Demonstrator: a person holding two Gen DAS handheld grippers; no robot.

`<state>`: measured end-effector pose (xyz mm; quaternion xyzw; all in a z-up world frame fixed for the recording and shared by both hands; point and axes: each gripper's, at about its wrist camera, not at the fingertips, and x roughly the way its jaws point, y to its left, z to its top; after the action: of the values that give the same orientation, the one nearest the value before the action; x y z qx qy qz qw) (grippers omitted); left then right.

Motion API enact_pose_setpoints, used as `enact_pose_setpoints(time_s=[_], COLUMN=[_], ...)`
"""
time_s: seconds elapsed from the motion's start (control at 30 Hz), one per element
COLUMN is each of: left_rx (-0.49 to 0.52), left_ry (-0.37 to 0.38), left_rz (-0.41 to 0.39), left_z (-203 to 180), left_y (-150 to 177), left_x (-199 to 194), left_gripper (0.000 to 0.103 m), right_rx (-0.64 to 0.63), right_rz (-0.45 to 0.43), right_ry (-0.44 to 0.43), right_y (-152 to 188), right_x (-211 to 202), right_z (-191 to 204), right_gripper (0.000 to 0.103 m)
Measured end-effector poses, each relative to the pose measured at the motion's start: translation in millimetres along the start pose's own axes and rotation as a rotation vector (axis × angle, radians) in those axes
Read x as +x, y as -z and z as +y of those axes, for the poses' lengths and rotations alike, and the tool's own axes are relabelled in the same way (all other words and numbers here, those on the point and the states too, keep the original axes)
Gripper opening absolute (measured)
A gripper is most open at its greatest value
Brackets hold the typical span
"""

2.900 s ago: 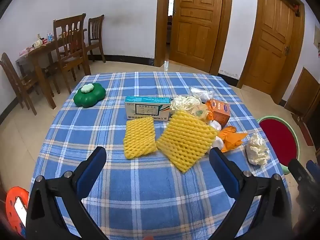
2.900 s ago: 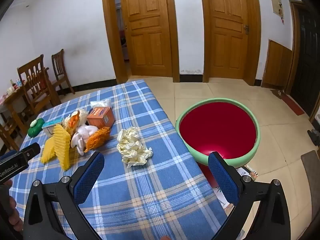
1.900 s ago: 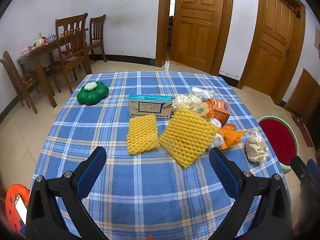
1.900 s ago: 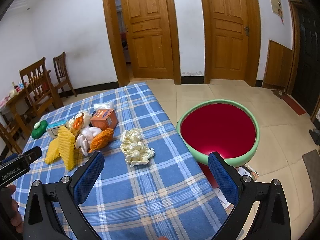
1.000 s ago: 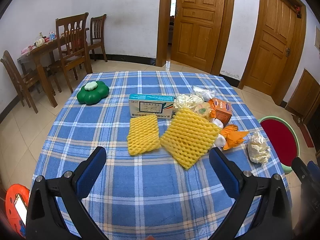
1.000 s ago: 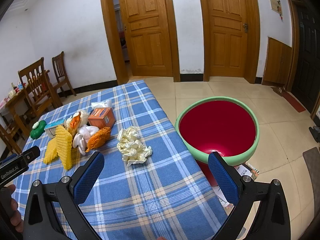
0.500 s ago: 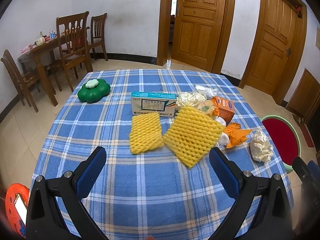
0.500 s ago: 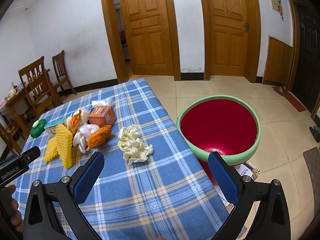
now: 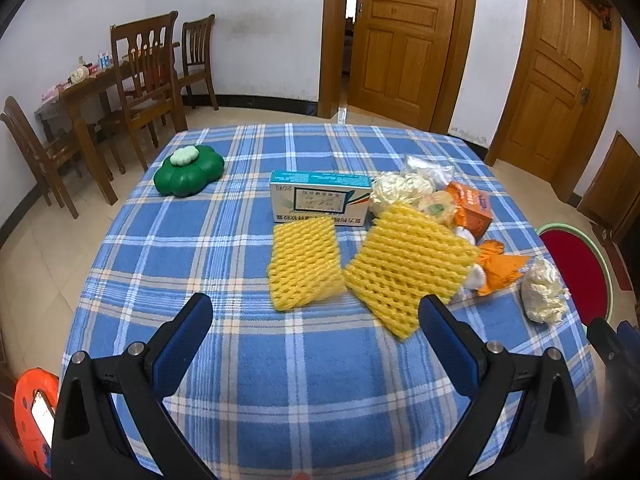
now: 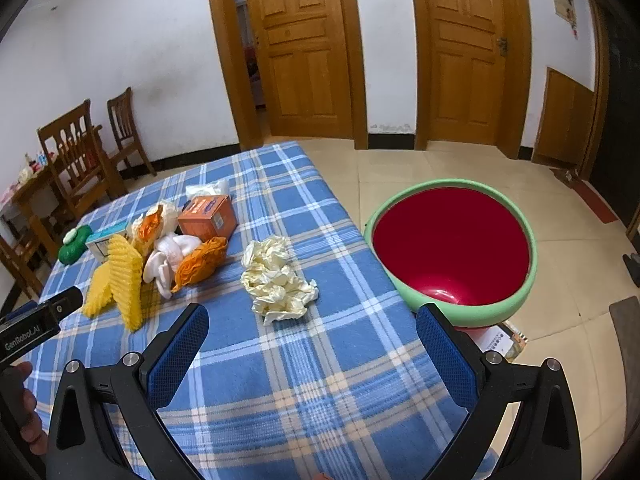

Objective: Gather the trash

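Crumpled cream paper (image 10: 278, 280) lies alone on the blue plaid tablecloth (image 10: 320, 380), near the table's right edge and closest to the red basin (image 10: 452, 248) with the green rim, which sits on the floor just right of the table. Left of the paper, the other trash is clustered: an orange wrapper (image 10: 202, 264), an orange box (image 10: 208, 216), two yellow foam nets (image 9: 408, 268), a teal-and-white carton (image 9: 318, 202).

Both tools hover empty. The right gripper (image 10: 312, 354) has its jaws spread wide, aimed just near of the paper; the left gripper (image 9: 316, 340) is likewise spread, facing the nets. The sensible first pick looks like the paper: the right gripper should descend so its fingers straddle the wad's bulk, close firmly since paper compresses, then lift clear before swinging right over the basin.
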<state>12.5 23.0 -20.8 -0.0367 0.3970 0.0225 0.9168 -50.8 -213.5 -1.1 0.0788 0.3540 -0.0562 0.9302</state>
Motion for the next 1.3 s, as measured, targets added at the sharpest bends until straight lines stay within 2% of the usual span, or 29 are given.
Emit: enact_pose_setpoints(time_s=[0.3, 0.6, 0.83, 1.0, 1.03, 1.1, 1.17, 1.2, 1.3], left_rx=[0.017, 0.018, 0.047, 0.092, 0.099, 0.111, 0.124, 0.128, 0.128], left_ry=[-0.031, -0.026, 0.034, 0.062, 0.069, 0.084, 0.104, 0.112, 0.151], left_rz=[0.051, 0.109, 0.154, 0.147, 0.149, 0.145, 0.139, 0.135, 0.131], left_z=[14.0, 38.0, 45.6, 40.6, 39.5, 37.1, 35.1, 33.5, 31.9], left_y=[-13.2, -24.6, -25.7, -25.3, -25.3, -25.4, -25.3, -25.6, -24.9], left_x=[28.4, 60.6, 83.5, 87.6, 88.1, 88.0, 87.6, 88.1, 84.9], left_gripper=[0.101, 0.101, 0.101, 0.099, 0.098, 0.095, 0.088, 0.086, 0.071], right_rx=[-0.016, -0.004, 0.012, 0.025, 0.027, 0.035, 0.039, 0.043, 0.051], right_rz=[0.049, 0.109, 0.146, 0.165, 0.169, 0.181, 0.194, 0.197, 0.201], right_ry=[-0.001, 0.021, 0.040, 0.048, 0.048, 0.044, 0.032, 0.029, 0.020], right_y=[-9.3, -14.1, -10.9, -10.4, -10.7, -10.7, -10.4, -10.0, -9.5], right_x=[28.8, 55.2, 68.7, 74.3, 74.8, 76.2, 78.1, 78.5, 79.2], right_z=[8.8, 11.4, 15.4, 17.7, 18.0, 19.0, 20.3, 20.7, 20.8], right_gripper=[0.103, 0.103, 0.102, 0.084, 0.075, 0.065, 0.050, 0.050, 0.046])
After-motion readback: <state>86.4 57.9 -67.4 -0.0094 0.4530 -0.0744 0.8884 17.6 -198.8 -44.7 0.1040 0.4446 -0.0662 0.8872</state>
